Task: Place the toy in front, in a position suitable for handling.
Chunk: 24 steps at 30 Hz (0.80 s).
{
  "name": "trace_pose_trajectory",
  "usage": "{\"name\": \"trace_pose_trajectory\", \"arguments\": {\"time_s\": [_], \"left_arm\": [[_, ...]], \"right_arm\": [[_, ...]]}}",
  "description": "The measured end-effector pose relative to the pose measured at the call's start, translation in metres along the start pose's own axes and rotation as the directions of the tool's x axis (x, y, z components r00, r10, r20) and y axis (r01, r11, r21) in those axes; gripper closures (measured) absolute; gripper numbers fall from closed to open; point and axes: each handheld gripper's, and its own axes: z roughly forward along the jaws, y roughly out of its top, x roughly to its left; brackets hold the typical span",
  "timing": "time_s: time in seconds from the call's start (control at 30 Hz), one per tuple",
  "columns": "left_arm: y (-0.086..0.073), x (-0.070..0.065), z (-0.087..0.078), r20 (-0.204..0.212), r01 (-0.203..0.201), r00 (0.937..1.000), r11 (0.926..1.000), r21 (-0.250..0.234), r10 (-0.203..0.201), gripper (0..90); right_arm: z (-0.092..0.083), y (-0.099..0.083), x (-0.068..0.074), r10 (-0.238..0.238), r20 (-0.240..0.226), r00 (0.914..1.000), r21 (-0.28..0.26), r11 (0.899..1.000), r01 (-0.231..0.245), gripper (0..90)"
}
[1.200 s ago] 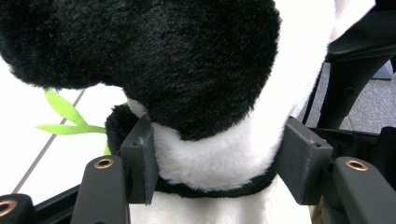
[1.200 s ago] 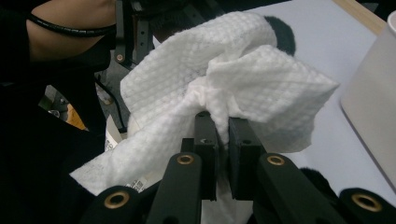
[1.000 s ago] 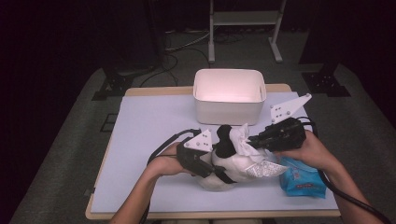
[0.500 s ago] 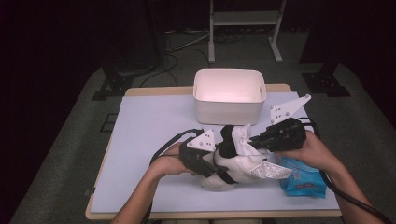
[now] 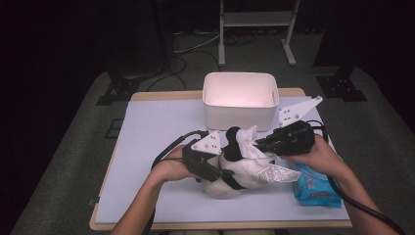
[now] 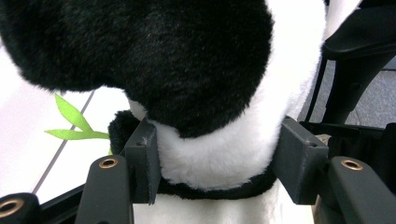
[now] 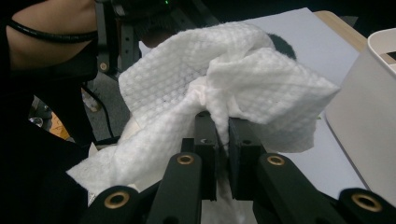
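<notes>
A black-and-white plush panda (image 5: 244, 172) lies on the table's pale mat near the front. My left gripper (image 5: 227, 176) comes in from the left, and its jaws have just been closing on the toy. In the left gripper view the gripper (image 6: 217, 168) has both pads (image 6: 144, 161) pressed into the panda (image 6: 187, 70), on its white fur with a black band. My right gripper (image 5: 257, 145) reaches in from the right, shut on a white textured cloth (image 5: 246, 134). In the right gripper view the cloth (image 7: 187, 79) bunches out of the gripper (image 7: 223, 135) and drapes over the panda's head.
A white rectangular bin (image 5: 240, 112) stands just behind the panda at the table's back. A blue wipe pack (image 5: 313, 188) lies at the front right under my right forearm. The mat (image 5: 156, 127) is bare to the left. A green felt leaf (image 6: 70, 116) pokes out beside the toy.
The left hand and the panda have shifted slightly. The right gripper and its cloth stay where they were.
</notes>
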Motion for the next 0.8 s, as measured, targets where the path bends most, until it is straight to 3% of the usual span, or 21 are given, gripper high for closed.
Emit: {"name": "trace_pose_trajectory", "arguments": {"time_s": [0.17,0.37,0.47,0.67,0.8], "left_arm": [[0.0,0.0,0.004,-0.002,0.004,1.0,0.9993,0.036,-0.004,40.8],[0.0,0.001,0.014,0.015,0.012,0.9998,0.9989,0.044,-0.013,39.8],[0.002,0.003,0.022,0.013,0.028,0.9995,0.9981,0.056,-0.028,37.2],[0.001,0.003,0.027,0.012,0.04,0.9991,0.9978,0.053,-0.041,28.1],[-0.005,0.0,0.02,-0.016,0.052,0.9986,0.9956,0.078,-0.051,20.6]], "right_arm": [[0.006,-0.003,0.001,-0.011,0.028,0.9995,0.05,0.999,0.01,82.9],[0.007,-0.006,0.001,-0.008,0.026,0.9996,0.058,0.998,0.006,82.9],[0.007,-0.011,-0.001,-0.013,0.047,0.9988,0.1,0.995,0.009,82.8],[0.004,-0.029,-0.009,0.043,0.053,0.9977,0.088,0.995,-0.047,82.8],[0.001,-0.04,-0.014,0.07,0.074,0.9948,0.084,0.994,-0.076,82.9]]}}
